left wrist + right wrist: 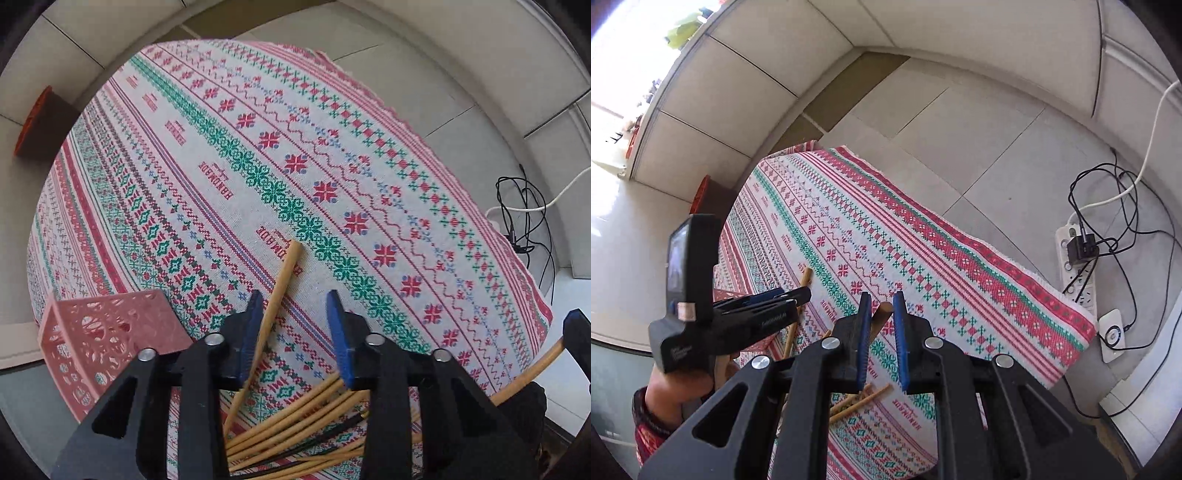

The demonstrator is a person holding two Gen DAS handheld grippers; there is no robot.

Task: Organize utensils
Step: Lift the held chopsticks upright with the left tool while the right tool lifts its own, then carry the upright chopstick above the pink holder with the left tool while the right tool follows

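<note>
Left wrist view: the left gripper [295, 314] points down at a table draped in a cross-stitch-patterned tablecloth [229, 155], its blue pads apart with a single bamboo chopstick [277, 291] slanting up between them, close against the left pad [251, 332]; whether the pads press on it cannot be told from here. Below the jaws a loose heap of chopsticks [295, 417], pale bamboo with a dark pair among them, fans across the near edge of the cloth. A pink perforated utensil basket [99, 339] stands at the cloth's near left corner. At the far right, the right gripper's tip holds a curved-looking stick [524, 380].

Right wrist view: the right gripper [882, 321] is closed on the thick end of one bamboo chopstick [881, 317], lifted above the cloth [923, 258]. The left gripper [768, 302], carried in a person's hand [679, 391], hovers beside it over another stick [805, 278].

These sticks look light, stiff and smooth, apt to roll or pivot in a pinch; a hold near the thicker end, or at mid-length for balance, seems soundest. The woven cloth should offer friction and some give. Around the table: pale floor tiles [979, 147], a power strip [1075, 258] with tangled black cables [1126, 206], and cream wall panels
</note>
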